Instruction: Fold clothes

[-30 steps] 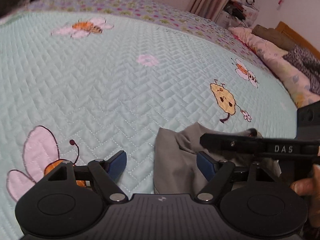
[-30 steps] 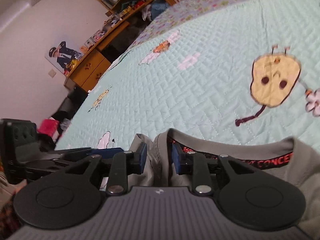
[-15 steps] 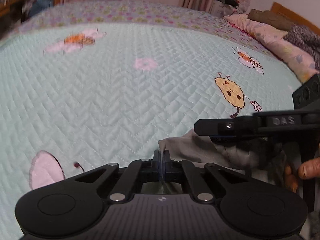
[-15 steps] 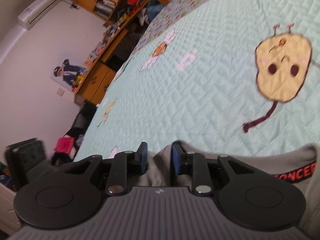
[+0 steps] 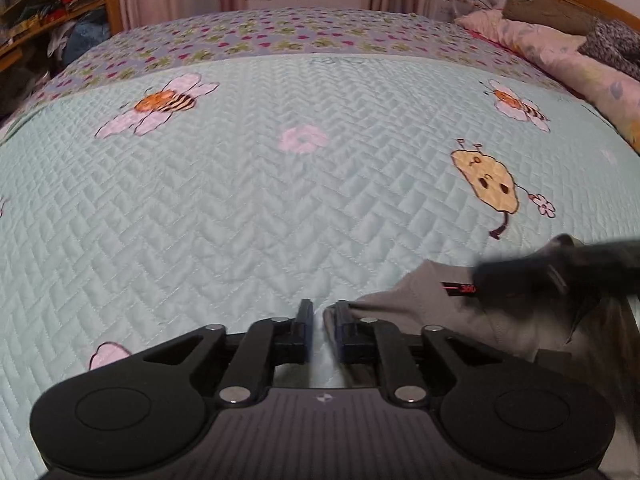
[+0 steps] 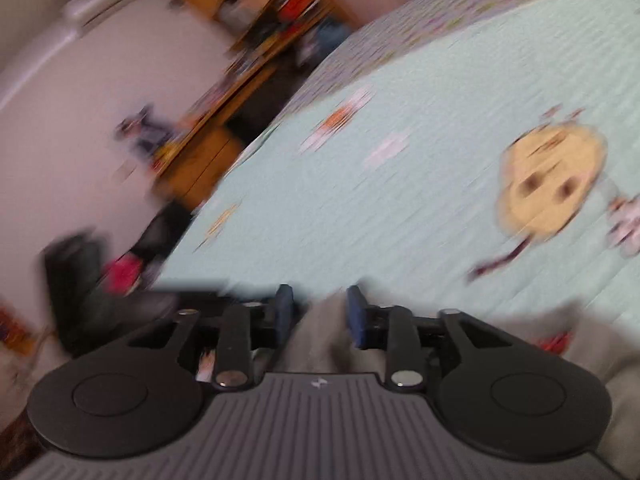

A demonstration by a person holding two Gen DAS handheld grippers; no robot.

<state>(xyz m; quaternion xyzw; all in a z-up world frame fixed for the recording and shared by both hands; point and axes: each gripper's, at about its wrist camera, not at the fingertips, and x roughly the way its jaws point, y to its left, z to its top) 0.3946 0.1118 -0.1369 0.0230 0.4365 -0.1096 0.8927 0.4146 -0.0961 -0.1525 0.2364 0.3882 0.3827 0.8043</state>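
1. Left gripper (image 5: 322, 312), nearest in the left wrist view: its jaws have just been opening and stand slightly apart. Between them shows pale quilt; the corner of the grey T-shirt (image 5: 424, 312) lies against the right pad's tip, not pinched.
2. Grey T-shirt: it lies crumpled on the near edge of the quilt (image 5: 240, 208), to the right of the left gripper. A dark tape inside the collar carries red print; only "360" reads with any confidence, the remainder being blurred.
3. Right gripper (image 6: 318, 300): its jaws have just been opening and stand parted. A fold of the T-shirt rises between the blue pads (image 6: 356, 312); the right wrist view is heavily blurred, so pad contact appears lost but is not certain. In the left wrist view this gripper is a dark smear above the collar.
4. Quilt, beyond the garment: mint green, herringbone stitched, with a yellow hive figure (image 5: 486, 186), bees and pink flowers.
5. Background: pillows (image 5: 560, 56) at far right, bookshelf (image 5: 44, 0) at far left, curtains behind.
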